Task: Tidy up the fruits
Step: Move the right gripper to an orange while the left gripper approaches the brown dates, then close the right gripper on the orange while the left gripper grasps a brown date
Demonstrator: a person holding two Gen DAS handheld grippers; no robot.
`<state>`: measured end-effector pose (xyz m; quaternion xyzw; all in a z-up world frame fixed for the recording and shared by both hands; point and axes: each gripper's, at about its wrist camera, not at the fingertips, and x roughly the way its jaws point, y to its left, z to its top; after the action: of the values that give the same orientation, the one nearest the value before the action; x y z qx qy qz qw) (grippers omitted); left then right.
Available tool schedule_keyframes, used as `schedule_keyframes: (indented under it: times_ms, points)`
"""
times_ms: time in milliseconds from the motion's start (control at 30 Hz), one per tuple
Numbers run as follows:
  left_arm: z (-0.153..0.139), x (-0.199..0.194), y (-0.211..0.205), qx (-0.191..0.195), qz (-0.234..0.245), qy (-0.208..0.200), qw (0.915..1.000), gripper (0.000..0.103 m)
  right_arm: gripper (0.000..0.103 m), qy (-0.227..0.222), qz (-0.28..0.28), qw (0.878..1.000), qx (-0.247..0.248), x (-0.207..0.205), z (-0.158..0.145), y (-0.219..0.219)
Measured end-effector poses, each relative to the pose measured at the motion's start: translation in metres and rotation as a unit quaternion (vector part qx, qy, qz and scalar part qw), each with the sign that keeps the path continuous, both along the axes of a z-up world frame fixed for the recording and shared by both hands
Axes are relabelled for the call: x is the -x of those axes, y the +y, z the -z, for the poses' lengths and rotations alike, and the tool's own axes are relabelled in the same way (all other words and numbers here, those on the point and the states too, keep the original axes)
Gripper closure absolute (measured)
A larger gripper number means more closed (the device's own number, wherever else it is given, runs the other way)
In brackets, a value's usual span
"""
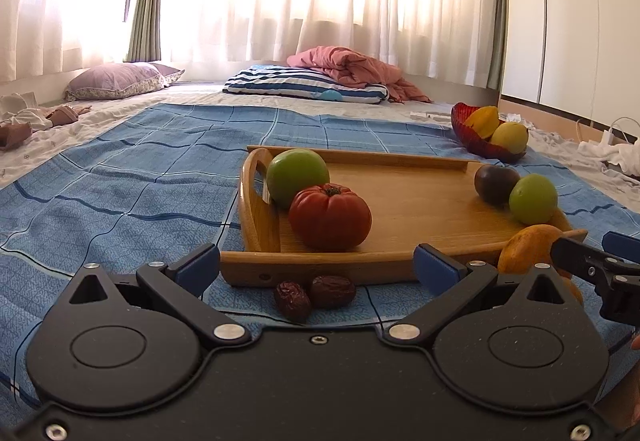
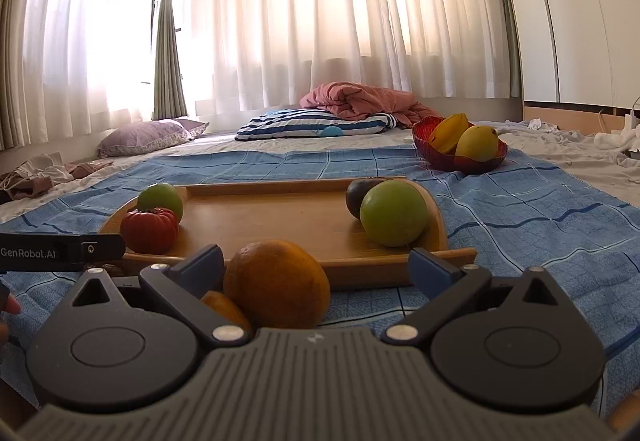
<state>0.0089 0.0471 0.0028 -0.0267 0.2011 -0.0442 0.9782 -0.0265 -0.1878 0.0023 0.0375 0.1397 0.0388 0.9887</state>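
A wooden tray (image 1: 404, 197) (image 2: 272, 217) lies on a blue cloth. It holds a red tomato (image 1: 330, 217) (image 2: 149, 229), two green fruits (image 1: 297, 171) (image 1: 533, 199) (image 2: 394, 213) and a dark fruit (image 1: 496, 183) (image 2: 360, 195). My left gripper (image 1: 316, 265) is open above two brown dates (image 1: 314, 295) in front of the tray. My right gripper (image 2: 316, 267) is open around an orange (image 2: 276, 283) (image 1: 528, 247) lying on the cloth, beside a smaller orange fruit (image 2: 224, 307).
A red bowl (image 1: 480, 145) (image 2: 460, 159) with yellow fruits stands beyond the tray at the right. Pillows (image 1: 304, 83) and a pink blanket (image 1: 360, 67) lie at the back before curtains. Clothes lie at the left (image 1: 24, 121) and cables at the right (image 1: 612, 137).
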Motion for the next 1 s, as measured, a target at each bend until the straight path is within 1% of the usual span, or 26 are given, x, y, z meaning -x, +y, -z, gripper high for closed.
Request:
schedule_keyframes:
  times_ms: [100,200,300,500,567,600,633,700,767,833,867,933,1000]
  points:
    - [0.003,0.001,0.001,0.000,0.000,0.006,1.0000,0.000,0.000,-0.007,0.005,1.000,-0.005,0.005,0.002,0.002]
    - [0.006,0.002,0.003,0.008,0.000,0.015,0.9999,0.000,0.000,-0.010,0.013,1.000,0.009,0.009,0.005,0.007]
    - [0.007,0.004,0.004,0.010,0.000,0.019,0.9998,0.000,0.000,-0.019,0.019,1.000,0.009,0.014,0.007,0.011]
    - [0.008,0.005,0.004,0.012,0.001,0.022,0.9997,0.000,0.000,-0.033,0.008,0.999,0.017,0.023,0.006,0.019]
    - [0.007,0.006,0.005,0.010,-0.007,0.020,0.9997,0.001,0.000,-0.031,0.001,0.999,0.018,0.024,0.006,0.021]
    - [0.006,0.007,0.005,0.007,-0.008,0.017,0.9998,0.004,0.000,-0.029,-0.004,0.999,0.019,0.024,0.006,0.023]
    - [0.005,0.008,0.005,0.004,-0.007,0.016,0.9998,0.010,0.000,-0.027,-0.009,0.999,0.020,0.025,0.007,0.024]
    - [0.003,0.008,0.004,-0.004,0.005,0.017,0.9998,0.018,0.000,-0.024,-0.021,0.999,0.022,0.027,0.007,0.028]
    - [0.003,0.010,0.002,-0.008,0.015,0.016,0.9997,0.023,0.000,-0.022,-0.032,0.999,0.021,0.029,0.008,0.031]
    - [0.004,0.011,0.001,-0.010,0.021,0.017,0.9996,0.037,0.000,-0.019,-0.040,0.999,0.023,0.031,0.010,0.035]
    - [0.005,0.011,0.000,-0.010,0.021,0.019,0.9995,0.040,0.001,-0.018,-0.044,0.999,0.024,0.032,0.011,0.037]
    - [0.006,0.011,-0.001,-0.008,0.020,0.024,0.9995,0.052,0.005,-0.017,-0.051,0.998,0.030,0.034,0.013,0.042]
    - [0.006,0.011,0.000,-0.005,0.016,0.025,0.9995,0.055,0.013,-0.017,-0.054,0.998,0.037,0.036,0.014,0.045]
